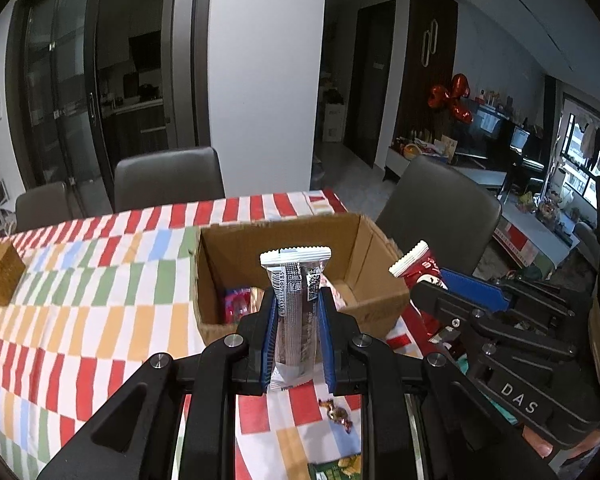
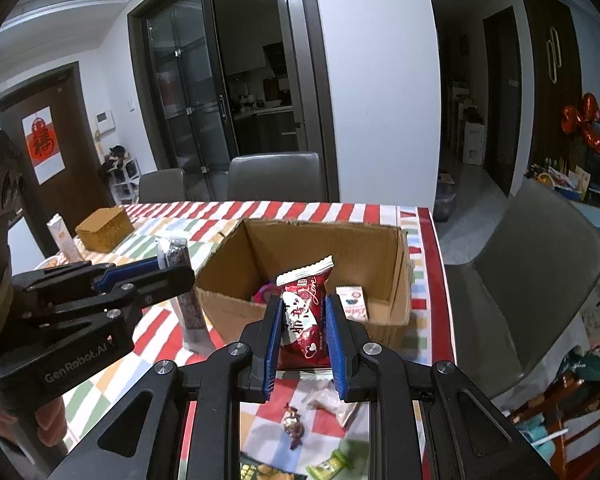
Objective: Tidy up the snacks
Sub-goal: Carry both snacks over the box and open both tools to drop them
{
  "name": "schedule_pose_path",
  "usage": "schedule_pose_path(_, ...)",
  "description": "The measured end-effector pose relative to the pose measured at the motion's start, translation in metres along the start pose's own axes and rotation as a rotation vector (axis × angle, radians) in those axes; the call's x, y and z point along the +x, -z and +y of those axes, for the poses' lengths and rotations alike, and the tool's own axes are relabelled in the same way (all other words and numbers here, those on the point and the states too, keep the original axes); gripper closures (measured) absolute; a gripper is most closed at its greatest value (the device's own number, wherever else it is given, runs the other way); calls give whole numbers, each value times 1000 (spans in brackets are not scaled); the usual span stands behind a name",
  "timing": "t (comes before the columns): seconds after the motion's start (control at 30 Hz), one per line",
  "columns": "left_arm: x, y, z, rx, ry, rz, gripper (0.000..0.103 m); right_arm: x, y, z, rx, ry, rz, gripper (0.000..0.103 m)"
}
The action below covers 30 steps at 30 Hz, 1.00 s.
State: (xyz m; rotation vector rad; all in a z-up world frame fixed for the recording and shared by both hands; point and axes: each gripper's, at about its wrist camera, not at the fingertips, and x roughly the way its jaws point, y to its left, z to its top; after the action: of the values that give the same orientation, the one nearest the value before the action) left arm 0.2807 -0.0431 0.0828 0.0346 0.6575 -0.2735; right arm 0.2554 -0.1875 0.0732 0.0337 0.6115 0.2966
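Right now two grippers hang side by side above the bench (image 1: 80, 280), each with one snack pinched upright in its blue-padded fingers. The left gripper (image 1: 298, 304) grips a slim silver bar (image 1: 296, 304): the pads press its long sides, its crimped white top stands clear above the fingertips, and its lower end hangs below them. The right gripper (image 2: 303, 312) grips a dark red pack (image 2: 303, 316) in the same manner, its toothed white seal sticking up and leaning a little to the right. Neither snack touches the bench.

Just beyond both grippers sits one open cardboard box (image 2: 384, 248), on a cloth checked in red, white, green, yellow and blue. Inside I count two things: a pink wrapper (image 1: 236, 304) low on the left, and a small white packet (image 2: 353, 300) leaning against the right wall. Both held snacks are on the near side of the box's front wall, the bar towards its left half, the red pack towards its middle.

Below the fingers, on the cloth, lie one twisted foil candy (image 2: 294, 428), one clear packet (image 2: 340, 404) beside it, and two green packs (image 2: 334, 462) cut off at the lower edge. Far left stands one closed brown box (image 2: 105, 228) with a carton (image 2: 62, 238) near it. Three grey chairs (image 2: 274, 174) ring the bench.
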Motion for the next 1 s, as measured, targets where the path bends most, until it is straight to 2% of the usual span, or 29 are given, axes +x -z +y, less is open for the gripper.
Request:
schedule_pose_path(0.47, 34, -46, 20, -38, -3, 3, 83, 29, -47, -12, -13, 32, 3, 80)
schedule_pose_path(0.63, 56, -55, 27, -49, -5, 35, 83, 49, -58, -16, -19, 45, 37, 80)
schedule_pose_path(1.0, 98, -52, 40, -80, -28, 135, 81, 86, -59, -26, -2, 63, 127, 80)
